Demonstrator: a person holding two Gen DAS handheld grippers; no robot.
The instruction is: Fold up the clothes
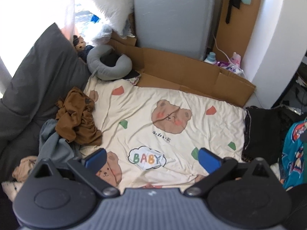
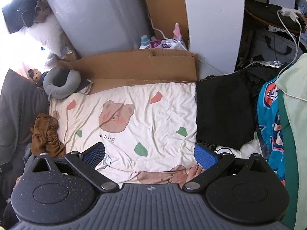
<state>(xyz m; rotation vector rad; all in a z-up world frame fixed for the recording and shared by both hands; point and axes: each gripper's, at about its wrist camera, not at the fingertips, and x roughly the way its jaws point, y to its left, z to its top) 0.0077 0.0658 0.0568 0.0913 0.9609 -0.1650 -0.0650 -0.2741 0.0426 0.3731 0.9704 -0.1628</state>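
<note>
A crumpled brown garment (image 1: 76, 117) (image 2: 47, 134) lies at the left edge of the cream bear-print bedspread (image 1: 159, 118) (image 2: 134, 115), on top of a grey garment (image 1: 53, 143). A folded black garment (image 2: 222, 113) (image 1: 262, 132) rests flat at the right edge. A tan garment (image 1: 24, 169) sits at the lower left. My left gripper (image 1: 152, 161) hovers open over the "BABY" print, holding nothing. My right gripper (image 2: 149, 155) is open above the bedspread, with the black garment just beyond its right finger. A person's toes (image 2: 195, 172) show under it.
A grey neck pillow (image 1: 109, 63) (image 2: 60, 84) and a small plush toy (image 1: 79, 44) sit at the far left corner. Flattened cardboard (image 1: 191, 72) (image 2: 144, 67) lines the far edge before a grey appliance (image 1: 172, 17). A dark pillow (image 1: 38, 76) is left, a teal printed fabric (image 2: 270, 122) right.
</note>
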